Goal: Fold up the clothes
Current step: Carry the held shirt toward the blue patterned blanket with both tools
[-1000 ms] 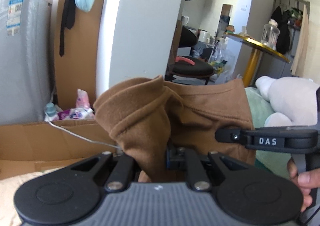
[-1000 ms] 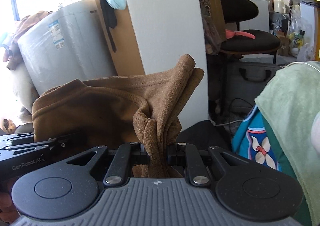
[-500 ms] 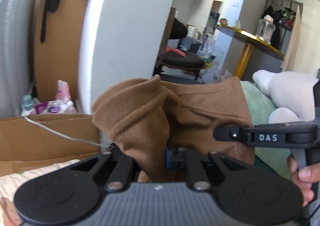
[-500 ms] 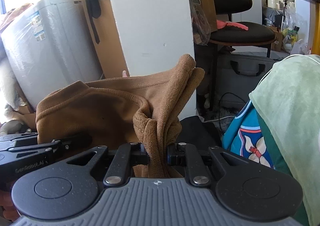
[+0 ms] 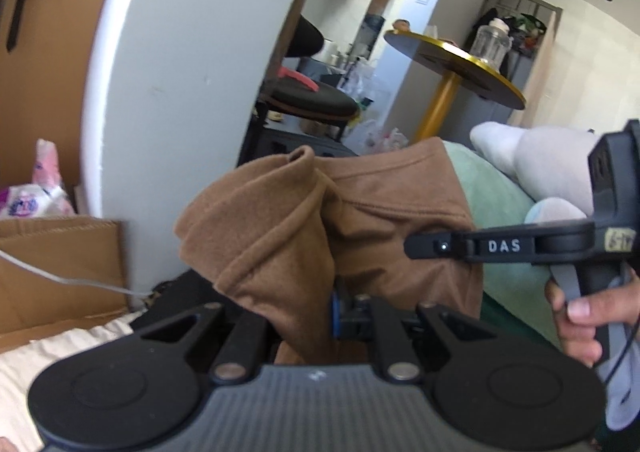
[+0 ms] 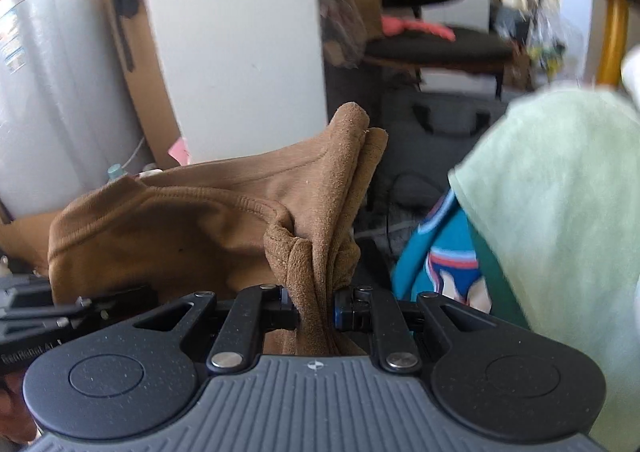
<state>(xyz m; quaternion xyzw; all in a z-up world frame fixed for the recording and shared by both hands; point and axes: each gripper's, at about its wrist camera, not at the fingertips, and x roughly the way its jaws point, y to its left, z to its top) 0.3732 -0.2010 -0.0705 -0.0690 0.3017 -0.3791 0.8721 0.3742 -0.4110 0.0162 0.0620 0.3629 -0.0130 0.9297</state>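
Left wrist view first. Left gripper (image 5: 308, 316) clamped down on a fat bunch of the brown garment (image 5: 360, 220), fingers nearly together with cloth stuffed between them. Fabric mushrooming up and forward out of the grip, hemmed edge running off to the right toward the right gripper (image 5: 432, 246), seen side-on here with a hand (image 5: 576, 312) on its handle. Can't tell its grip from this angle, tips buried behind the cloth. White pillar (image 5: 180, 72) straight ahead, cardboard (image 5: 60, 264) low on the left, yellow round table (image 5: 460, 68) further back, mint-green blanket (image 5: 492, 188) and something white and plush (image 5: 536, 160) off to the right.

Right wrist view now, kinda blurry. Right gripper (image 6: 316, 308) also pinched tight on a twisted wad of the same garment (image 6: 180, 228), corner sticking up like a little peak above the fingers. Seam line stretching away to the left, sagging a bit, ending near the left gripper (image 6: 80, 304) poking in at the lower left edge. Teal printed fabric (image 6: 440, 264) and that mint blanket (image 6: 560, 212) crowding the right side.

So: garment held up in the air between both tools, long axis running left-right from one grip to the other, neither one nearer really, one end each. Probably mid-carry or about to lay it flat, so keeping that top edge taut and level looks like the thing that matters. Landing surface not really visible.
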